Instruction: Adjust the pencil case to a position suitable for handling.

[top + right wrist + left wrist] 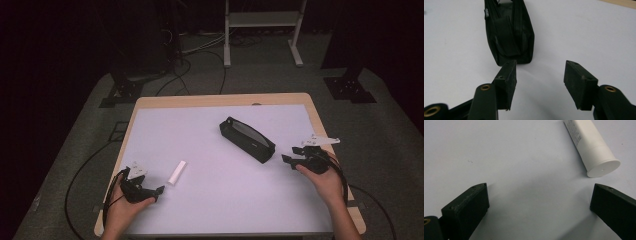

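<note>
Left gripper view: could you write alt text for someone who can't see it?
A white tube lies on a pale tabletop, its flat cap end nearest the camera. The left tongs are open just short of it, two black jaws rising from the bottom corners, holding nothing.

The white tube (592,147) bears fine grey print, too small to read.

— Item one?
— White tube (176,172), cylindrical, flat white cap (603,168) on; fine print along its body. It lies on its side on the white mat of the bench (150,102), toward the near left, set at a slant.

— Item two?
— Black zip pouch (247,139), long and soft-sided, with a grey panel along its top. It rests mid-bench, angled, well apart from the tube. Whether the zip is closed cannot be told.
</note>
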`<action>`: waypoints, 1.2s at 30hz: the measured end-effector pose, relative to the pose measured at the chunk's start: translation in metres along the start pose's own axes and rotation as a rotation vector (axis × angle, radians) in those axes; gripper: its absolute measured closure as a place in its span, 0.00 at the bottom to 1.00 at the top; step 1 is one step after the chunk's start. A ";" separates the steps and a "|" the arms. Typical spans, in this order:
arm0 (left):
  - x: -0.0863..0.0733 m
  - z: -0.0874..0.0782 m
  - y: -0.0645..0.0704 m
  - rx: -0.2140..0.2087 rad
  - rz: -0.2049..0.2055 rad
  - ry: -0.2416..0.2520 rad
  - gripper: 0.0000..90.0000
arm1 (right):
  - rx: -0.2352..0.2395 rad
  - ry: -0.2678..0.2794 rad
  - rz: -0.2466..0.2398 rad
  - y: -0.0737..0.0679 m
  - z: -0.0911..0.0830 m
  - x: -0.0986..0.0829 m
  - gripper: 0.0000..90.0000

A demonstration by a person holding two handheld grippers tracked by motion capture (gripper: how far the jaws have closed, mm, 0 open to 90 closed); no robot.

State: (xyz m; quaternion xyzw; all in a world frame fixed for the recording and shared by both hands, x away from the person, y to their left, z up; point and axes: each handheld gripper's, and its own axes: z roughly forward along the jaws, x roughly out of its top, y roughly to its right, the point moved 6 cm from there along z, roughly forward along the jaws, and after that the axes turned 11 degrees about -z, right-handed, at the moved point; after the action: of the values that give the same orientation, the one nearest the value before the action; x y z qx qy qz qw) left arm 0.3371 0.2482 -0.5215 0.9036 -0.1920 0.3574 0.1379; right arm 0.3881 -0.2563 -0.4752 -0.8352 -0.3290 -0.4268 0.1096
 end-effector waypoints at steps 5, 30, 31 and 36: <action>0.000 0.000 0.000 0.001 0.000 0.000 0.01 | 0.021 0.011 -0.001 -0.001 0.000 0.008 0.52; 0.000 0.000 0.000 -0.001 -0.001 0.000 0.01 | 0.115 0.058 -0.069 -0.018 0.014 0.060 0.64; 0.000 0.000 0.000 -0.001 -0.001 0.000 0.01 | 0.120 0.059 -0.069 -0.019 0.015 0.062 0.64; 0.000 0.000 0.000 -0.001 -0.001 0.001 0.01 | 0.135 0.051 -0.087 -0.023 0.023 0.070 0.65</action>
State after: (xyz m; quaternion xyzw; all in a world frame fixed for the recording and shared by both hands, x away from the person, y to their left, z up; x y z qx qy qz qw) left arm 0.3371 0.2482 -0.5215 0.9034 -0.1915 0.3577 0.1385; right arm 0.4174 -0.1958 -0.4364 -0.7997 -0.3902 -0.4291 0.1556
